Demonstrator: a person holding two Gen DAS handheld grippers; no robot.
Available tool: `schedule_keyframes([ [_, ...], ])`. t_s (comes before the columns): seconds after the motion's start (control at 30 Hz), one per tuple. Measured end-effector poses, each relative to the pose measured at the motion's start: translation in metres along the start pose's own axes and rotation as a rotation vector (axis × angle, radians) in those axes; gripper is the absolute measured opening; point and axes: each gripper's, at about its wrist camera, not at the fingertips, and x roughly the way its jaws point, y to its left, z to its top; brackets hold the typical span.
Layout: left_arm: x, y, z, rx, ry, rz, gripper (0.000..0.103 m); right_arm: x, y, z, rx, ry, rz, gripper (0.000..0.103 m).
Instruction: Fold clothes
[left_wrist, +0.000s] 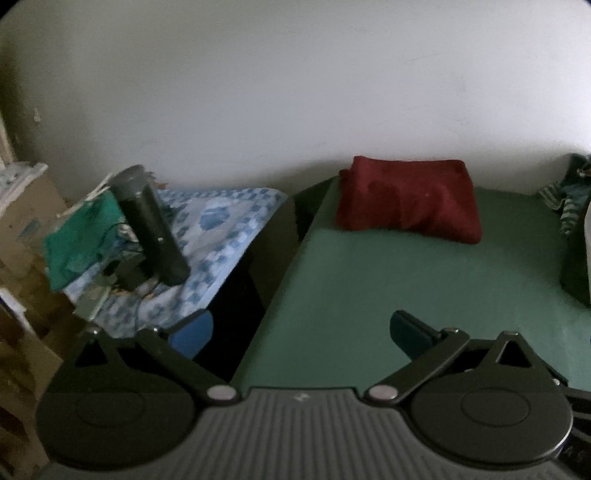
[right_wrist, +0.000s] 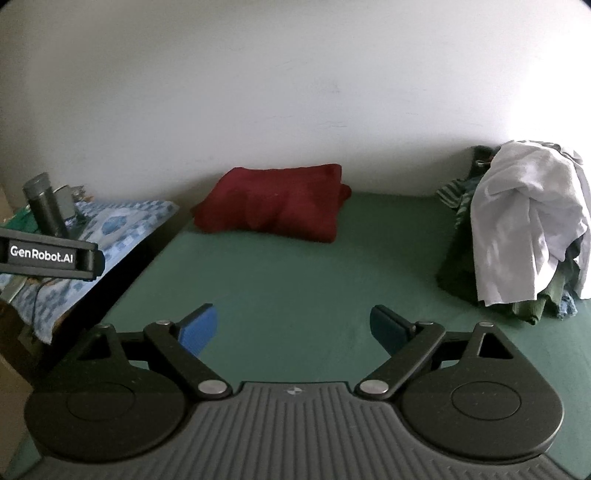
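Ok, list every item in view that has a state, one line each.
Left gripper: open, empty.
Right gripper: open, empty.
Red garment: folded, lying by the wall.
White garment: unfolded, draped over the clothes pile.
Dark bottle: standing, lid on.

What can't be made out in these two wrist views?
- Clothes pile: the white garment on top covers what is beneath; in the left wrist view the right edge cuts it off.
- Clutter behind the dark bottle: blurred, partly hidden by the bottle.
- Left gripper in the right wrist view: only a labelled bar shows, cut off by the left edge.
- Red cloth: garment type unclear.
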Motion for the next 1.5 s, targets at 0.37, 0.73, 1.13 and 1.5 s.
schedule_keyframes([
  [0.37,-0.028,-0.005,-0.024,0.013,0.023,-0.026,0.102,-0.023,0.003,-0.011,0.022,0.056,0.001,0.093],
  [0.73,-0.014,0.013,-0.035,0.043,0.097,-0.097,0.102,-0.024,0.022,-0.003,0.051,0.133,-0.111,0.093],
  [1.13,-0.003,0.043,-0.042,0.072,0.106,-0.123,0.102,-0.021,0.060,-0.012,0.059,0.189,-0.173,0.093],
  [1.5,-0.010,0.063,-0.049,-0.001,0.052,-0.221,0.102,-0.025,0.071,-0.007,0.043,0.179,-0.198,0.093],
])
